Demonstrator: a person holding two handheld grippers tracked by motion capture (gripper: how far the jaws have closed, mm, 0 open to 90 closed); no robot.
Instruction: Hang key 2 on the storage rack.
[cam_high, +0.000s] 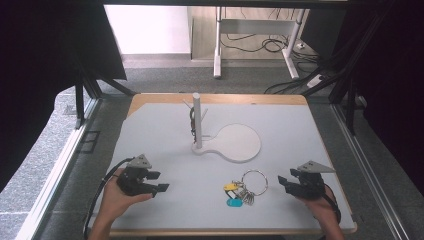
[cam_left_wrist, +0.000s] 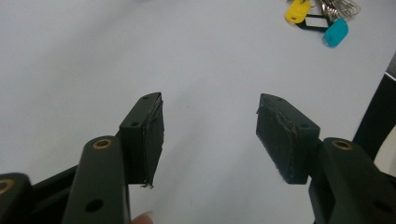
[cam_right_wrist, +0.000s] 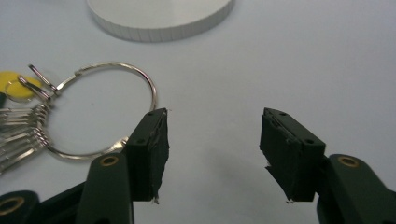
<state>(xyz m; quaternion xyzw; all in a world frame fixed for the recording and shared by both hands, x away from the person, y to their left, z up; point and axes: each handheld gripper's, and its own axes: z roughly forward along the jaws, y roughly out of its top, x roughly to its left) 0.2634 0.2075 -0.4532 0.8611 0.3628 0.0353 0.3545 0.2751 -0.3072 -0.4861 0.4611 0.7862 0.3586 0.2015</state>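
1. Risk: the right claw (cam_right_wrist: 214, 154), jaws apart and empty, could push the thin silver metal key ring (cam_right_wrist: 100, 112) across the smooth grey counter (cam_high: 165, 140) instead of pinching it.
2. The ring lies flat just beside that claw's near jaw, outside the gap.
3. The left claw (cam_left_wrist: 210, 135) stands wide, well apart from the keys.

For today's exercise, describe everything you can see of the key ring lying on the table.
The key ring is a large, thin loop of silvery metal, lying flat on the pale table in front of the white stand's round base. Several metal keys fan out from its left side, with a yellow tag and a teal tag. The right gripper sits close beside it, jaws apart; whether one jaw touches the loop is unclear.
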